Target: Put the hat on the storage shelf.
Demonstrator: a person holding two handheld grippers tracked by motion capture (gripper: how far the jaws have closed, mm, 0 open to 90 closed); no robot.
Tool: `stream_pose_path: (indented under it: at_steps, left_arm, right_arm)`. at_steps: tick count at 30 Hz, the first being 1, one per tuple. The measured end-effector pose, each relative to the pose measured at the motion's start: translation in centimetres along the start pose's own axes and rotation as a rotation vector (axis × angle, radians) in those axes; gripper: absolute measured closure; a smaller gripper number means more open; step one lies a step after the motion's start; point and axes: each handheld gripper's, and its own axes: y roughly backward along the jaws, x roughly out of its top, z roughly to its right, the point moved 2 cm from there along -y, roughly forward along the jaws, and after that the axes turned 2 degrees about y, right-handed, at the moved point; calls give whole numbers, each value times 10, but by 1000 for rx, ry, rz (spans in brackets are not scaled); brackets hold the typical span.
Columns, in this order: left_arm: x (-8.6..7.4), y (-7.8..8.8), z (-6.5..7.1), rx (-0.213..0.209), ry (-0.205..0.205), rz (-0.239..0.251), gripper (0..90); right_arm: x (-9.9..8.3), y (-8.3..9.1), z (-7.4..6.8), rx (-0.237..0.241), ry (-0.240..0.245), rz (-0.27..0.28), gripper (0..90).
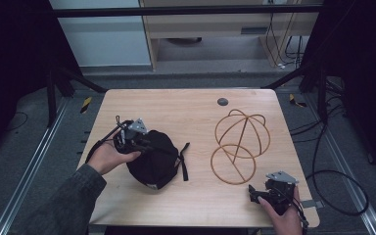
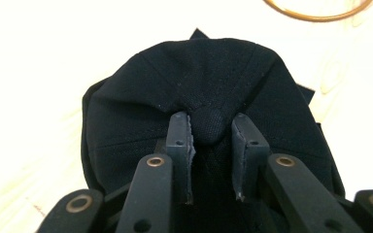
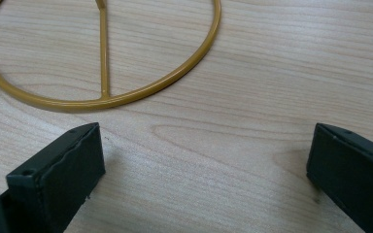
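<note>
The left gripper (image 1: 136,138) has its jaws pinched on the small fabric button at the crown of the black cloth baseball cap (image 1: 152,159); in the left gripper view the two pads press the button (image 2: 208,124) from either side, with the cloth puckering around them; the cap sits on the left half of the pale wooden desk (image 1: 186,110), its strap trailing toward the middle.

The step in hand looks like the pick-up of the cap, grip made and lift about to begin; the likely goal is the golden wire hat stand (image 1: 240,146), a domed cage on a stem over a ring base, standing on the right half of the desk, well apart from the cap.

The right gripper (image 1: 260,193) rests low near the front right corner, its jaws spread wide over bare wood with nothing between them; the ring base of the stand (image 3: 102,99) lies just ahead of it.

The next move calls for raising the cap high enough that its brim and strap clear the desk, then carrying it rightward over the dome; a pinch on so small a button may slip, so the lift wants to be steady; the right gripper is well placed to hold the ring base down.

Room is good; the middle of the desk between cap and stand is bare; a small dark round disc (image 1: 222,102) sits near the far edge, out of the way; the cap lies near the front left edge.
</note>
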Motion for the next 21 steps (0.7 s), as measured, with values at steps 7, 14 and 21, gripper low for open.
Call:
stream_pose_path:
  at_steps: [7, 14, 21]
  left_arm:
    - [6, 20, 8, 0, -16, 37, 729]
    - [16, 39, 17, 8, -41, 61, 730]
    - [26, 57, 22, 16, -56, 97, 731]
  right_arm:
    - [0, 0, 0, 0, 0, 0, 4]
    - [0, 0, 0, 0, 0, 0, 3]
    - [0, 0, 0, -1, 2, 0, 4]
